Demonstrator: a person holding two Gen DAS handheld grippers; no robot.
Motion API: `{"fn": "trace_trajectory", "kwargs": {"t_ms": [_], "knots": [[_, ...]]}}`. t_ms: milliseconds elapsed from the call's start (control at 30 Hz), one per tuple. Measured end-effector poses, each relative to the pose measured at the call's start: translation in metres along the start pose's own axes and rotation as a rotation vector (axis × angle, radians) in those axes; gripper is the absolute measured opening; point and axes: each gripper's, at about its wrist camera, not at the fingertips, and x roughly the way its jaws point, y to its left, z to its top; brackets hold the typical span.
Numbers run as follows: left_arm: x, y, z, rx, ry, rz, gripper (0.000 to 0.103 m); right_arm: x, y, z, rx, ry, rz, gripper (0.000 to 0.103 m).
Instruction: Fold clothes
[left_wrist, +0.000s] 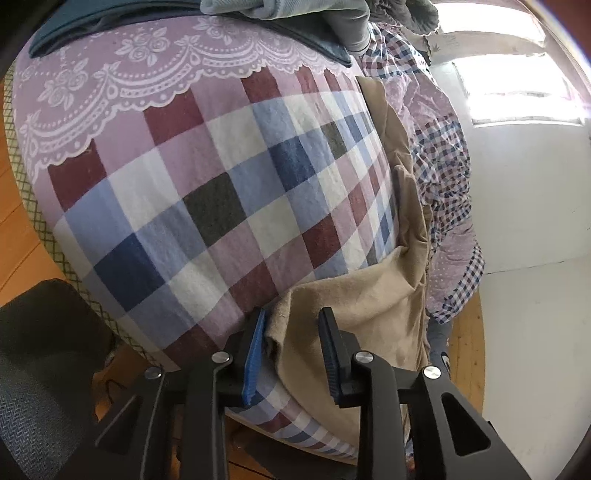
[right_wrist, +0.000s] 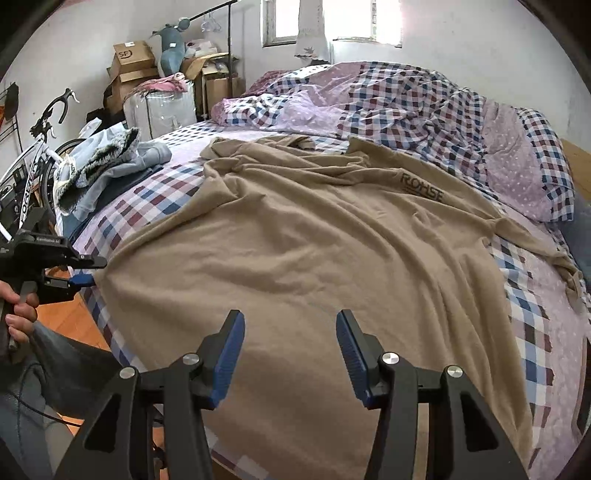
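A tan T-shirt (right_wrist: 314, 251) with dark lettering lies spread and wrinkled on the checked bed sheet (right_wrist: 155, 199). My right gripper (right_wrist: 290, 317) hangs open just above the shirt's near hem, nothing between its fingers. A hand holds my left gripper (right_wrist: 79, 278) at the shirt's left edge by the side of the bed. In the left wrist view the left gripper (left_wrist: 293, 314) is open, and the tan T-shirt (left_wrist: 362, 306) has its corner edge lying between the two blue pads, unclamped, on the checked sheet (left_wrist: 221, 192).
A pile of light blue and grey clothes (right_wrist: 107, 162) sits on the bed's far left corner. A rumpled checked quilt (right_wrist: 406, 107) fills the far side. A bicycle (right_wrist: 37, 155) and cardboard boxes (right_wrist: 133, 59) stand beyond. Wooden floor (right_wrist: 70, 314) runs beside the bed.
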Motion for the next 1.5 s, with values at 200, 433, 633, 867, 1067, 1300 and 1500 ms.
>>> {"fn": "trace_trajectory", "kwargs": {"t_ms": [200, 433, 633, 867, 1067, 1300, 1500], "knots": [[-0.008, -0.01, -0.002, 0.032, -0.035, 0.0, 0.004, -0.01, -0.024, -0.011, 0.064, 0.025, -0.065, 0.057], [-0.036, -0.018, -0.006, 0.02, -0.119, -0.038, 0.004, -0.052, -0.093, -0.026, 0.24, 0.019, -0.158, 0.059], [-0.06, -0.02, -0.01, 0.032, -0.188, -0.076, 0.003, -0.081, -0.183, -0.072, 0.492, 0.095, -0.194, 0.059], [-0.077, -0.02, -0.005, 0.04, -0.287, -0.093, 0.003, -0.096, -0.214, -0.112, 0.604, 0.132, -0.103, 0.059], [-0.083, -0.021, 0.001, 0.031, -0.353, -0.069, 0.003, -0.092, -0.205, -0.124, 0.593, 0.133, -0.036, 0.059], [-0.084, -0.009, 0.011, -0.031, -0.407, -0.049, 0.002, -0.085, -0.209, -0.135, 0.611, 0.16, -0.03, 0.059], [-0.092, -0.005, 0.019, -0.042, -0.461, -0.038, 0.002, -0.091, -0.224, -0.142, 0.676, 0.136, -0.058, 0.059]]}}
